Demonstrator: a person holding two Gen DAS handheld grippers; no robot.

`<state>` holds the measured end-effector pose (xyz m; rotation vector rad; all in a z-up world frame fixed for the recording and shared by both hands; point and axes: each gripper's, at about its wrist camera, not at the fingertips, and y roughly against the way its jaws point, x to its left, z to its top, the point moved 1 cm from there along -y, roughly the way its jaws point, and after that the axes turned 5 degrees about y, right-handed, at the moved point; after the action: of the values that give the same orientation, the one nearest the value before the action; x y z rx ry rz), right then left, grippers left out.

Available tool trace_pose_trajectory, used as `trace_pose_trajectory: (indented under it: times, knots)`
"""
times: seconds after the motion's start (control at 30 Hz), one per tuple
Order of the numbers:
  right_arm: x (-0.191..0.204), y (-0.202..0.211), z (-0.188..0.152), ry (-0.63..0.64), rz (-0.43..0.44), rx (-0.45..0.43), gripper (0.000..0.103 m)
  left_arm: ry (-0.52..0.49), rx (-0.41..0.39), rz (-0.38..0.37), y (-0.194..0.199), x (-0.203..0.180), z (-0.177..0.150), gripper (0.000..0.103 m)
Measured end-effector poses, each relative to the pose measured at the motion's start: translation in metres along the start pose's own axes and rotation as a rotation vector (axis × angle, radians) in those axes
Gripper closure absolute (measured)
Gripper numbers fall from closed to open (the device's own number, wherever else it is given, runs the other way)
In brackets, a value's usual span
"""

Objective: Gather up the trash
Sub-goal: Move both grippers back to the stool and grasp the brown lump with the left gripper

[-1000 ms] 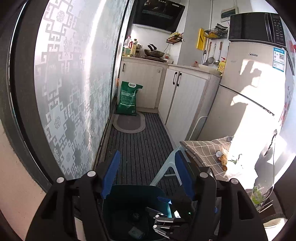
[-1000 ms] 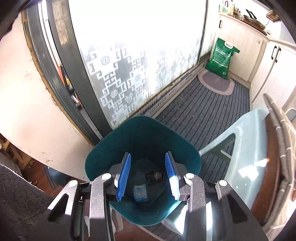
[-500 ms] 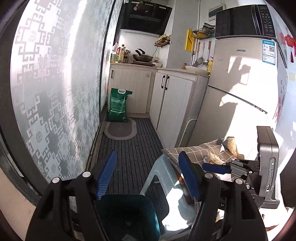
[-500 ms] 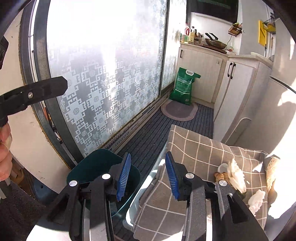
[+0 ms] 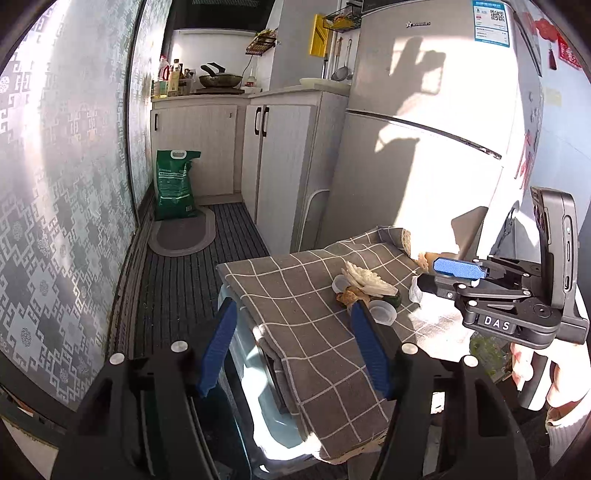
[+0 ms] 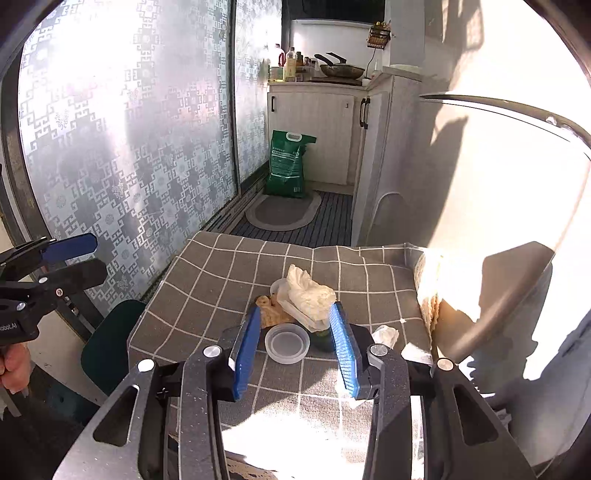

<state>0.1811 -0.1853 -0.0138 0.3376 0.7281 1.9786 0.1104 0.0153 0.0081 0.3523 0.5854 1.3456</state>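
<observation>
Both grippers spread, nothing gripped: right gripper (image 6: 293, 349) held over lid (image 6: 287, 343) at frame centre; left gripper (image 5: 293, 345) lower centre above cloth (image 5: 295, 295).

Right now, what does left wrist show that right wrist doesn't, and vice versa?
Only left wrist: the fridge door, its sticker, the yellow item on the wall, and the right gripper seen from the side.
Only right wrist: the teal bin beside the table, and the left gripper at frame left.
Both: checkered tablecloth, crumpled tissue, round plastic lid, green bag, floor mat. Both jaws open, holding nothing.
</observation>
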Motion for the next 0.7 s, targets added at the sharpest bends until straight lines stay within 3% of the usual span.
trace_pose_trajectory:
  times: [0.13,0.3,0.47,0.7]
  knots:
    - [-0.017,0.001,-0.011,-0.035,-0.009,0.007,0.064,-0.036,0.092,-0.037,-0.034,-0.019,-0.014,0.051]
    - [-0.030,0.003,-0.022,-0.048,-0.006,0.020,0.064,-0.089,0.197,-0.068,-0.072,-0.038,-0.033,0.054]
    - [-0.041,0.006,-0.031,-0.062,0.001,0.023,0.064,-0.140,0.229,-0.065,-0.096,-0.054,-0.043,0.054]
    - [-0.052,0.007,-0.041,-0.079,0.009,0.034,0.064,-0.136,0.254,-0.037,-0.122,-0.060,-0.038,0.054]
